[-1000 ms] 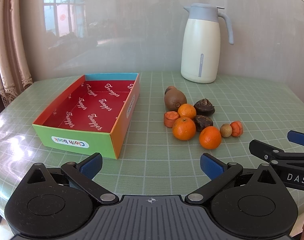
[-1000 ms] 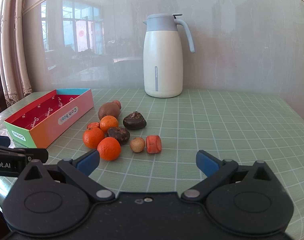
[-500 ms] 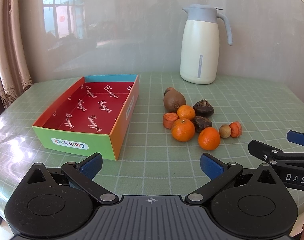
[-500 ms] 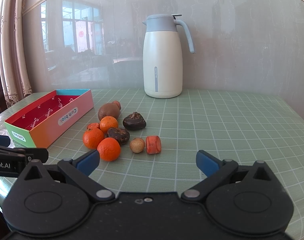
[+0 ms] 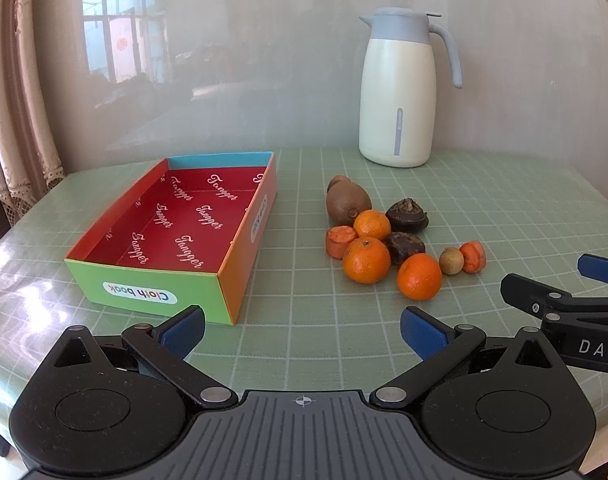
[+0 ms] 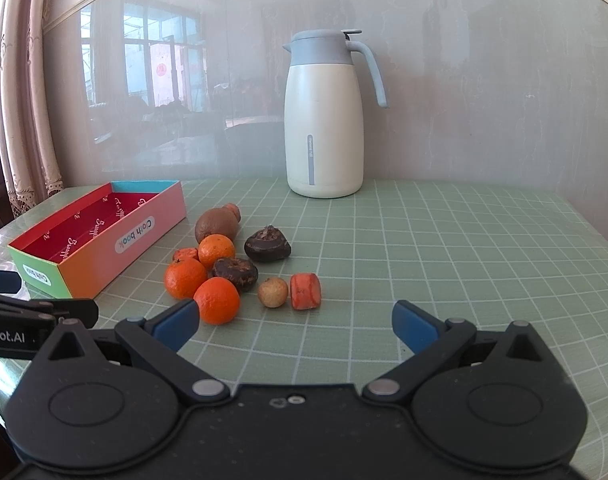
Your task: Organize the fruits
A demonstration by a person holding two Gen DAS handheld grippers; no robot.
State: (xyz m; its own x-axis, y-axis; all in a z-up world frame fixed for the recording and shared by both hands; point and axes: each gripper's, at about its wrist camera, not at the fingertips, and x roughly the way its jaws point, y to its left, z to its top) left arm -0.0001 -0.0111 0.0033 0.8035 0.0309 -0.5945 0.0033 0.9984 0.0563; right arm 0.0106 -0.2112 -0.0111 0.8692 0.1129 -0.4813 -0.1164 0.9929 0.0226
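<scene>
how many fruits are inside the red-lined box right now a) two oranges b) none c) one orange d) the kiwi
b, since the red floor of the box is bare, while the three oranges and the kiwi all sit in a cluster on the green tablecloth beside it.

Three round orange mandarins, a fuzzy brown kiwi, two dark wrinkled fruits, a small tan longan and two orange carrot chunks are lying clustered on the counter, just right of the shallow red-lined cardboard box, which is sitting open.
</scene>
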